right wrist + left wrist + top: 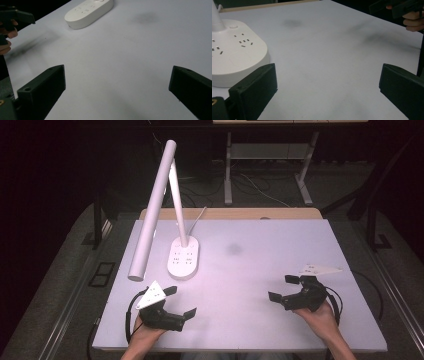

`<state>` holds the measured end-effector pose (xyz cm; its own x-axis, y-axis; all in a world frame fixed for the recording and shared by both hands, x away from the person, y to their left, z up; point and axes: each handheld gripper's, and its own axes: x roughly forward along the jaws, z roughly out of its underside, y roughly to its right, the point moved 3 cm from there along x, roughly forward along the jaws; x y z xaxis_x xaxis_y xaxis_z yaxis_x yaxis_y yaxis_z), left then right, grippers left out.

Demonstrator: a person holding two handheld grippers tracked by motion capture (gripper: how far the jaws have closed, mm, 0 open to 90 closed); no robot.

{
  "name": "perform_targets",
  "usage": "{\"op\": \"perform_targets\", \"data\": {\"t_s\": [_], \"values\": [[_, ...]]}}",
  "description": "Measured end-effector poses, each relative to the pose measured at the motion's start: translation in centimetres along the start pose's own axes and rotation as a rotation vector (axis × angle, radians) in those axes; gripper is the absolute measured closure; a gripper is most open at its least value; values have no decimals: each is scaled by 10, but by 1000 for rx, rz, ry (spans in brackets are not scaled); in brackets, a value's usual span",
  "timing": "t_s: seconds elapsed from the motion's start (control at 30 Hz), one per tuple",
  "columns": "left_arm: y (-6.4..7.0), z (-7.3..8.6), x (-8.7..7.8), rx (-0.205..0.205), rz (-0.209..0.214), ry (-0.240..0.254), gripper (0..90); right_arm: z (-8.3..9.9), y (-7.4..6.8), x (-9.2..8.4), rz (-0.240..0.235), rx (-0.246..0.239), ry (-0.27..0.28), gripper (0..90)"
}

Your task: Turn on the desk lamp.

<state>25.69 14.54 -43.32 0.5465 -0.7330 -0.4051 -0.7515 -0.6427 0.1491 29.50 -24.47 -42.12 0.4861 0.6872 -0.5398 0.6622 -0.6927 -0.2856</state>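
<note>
1. The left tongs (179,303) rest low at the near edge of the white tabletop (260,245), jaws spread wide and holding nothing.
2. The right tongs (284,288) sit well apart on the near right, likewise spread and empty (both seem parked at the ready).
3. The desk lamp (152,210) stands at the far left on its socket base (183,257), its head reaching toward the left tongs, the nearest to it.

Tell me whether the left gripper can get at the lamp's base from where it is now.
Probably yes. The left gripper is open, the lamp base lies just ahead of it, and bare table lies between them.
</note>
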Motion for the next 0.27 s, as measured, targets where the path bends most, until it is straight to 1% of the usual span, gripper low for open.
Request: {"op": "perform_targets", "data": {"t_s": [0.03, 0.07, 0.1, 0.13, 0.17, 0.27], "values": [[0, 0, 0, 0, -1, 0, 6, 4, 1, -3, 4, 8, -2, 4], [0, 0, 0, 0, -1, 0, 6, 4, 1, -3, 4, 8, -2, 4], [-1, 0, 0, -4, -3, 3, 6, 10, 1, -8, 10, 16, 2, 4], [-1, 0, 0, -4, -3, 3, 6, 10, 1, -8, 10, 16, 2, 4], [-1, 0, 0, -4, -5, 0, 6, 14, 2, -12, 18, 13, 9, 4], [-2, 0, 0, -6, -8, -1, 6, 18, 2, -16, 13, 17, 13, 4]]}}
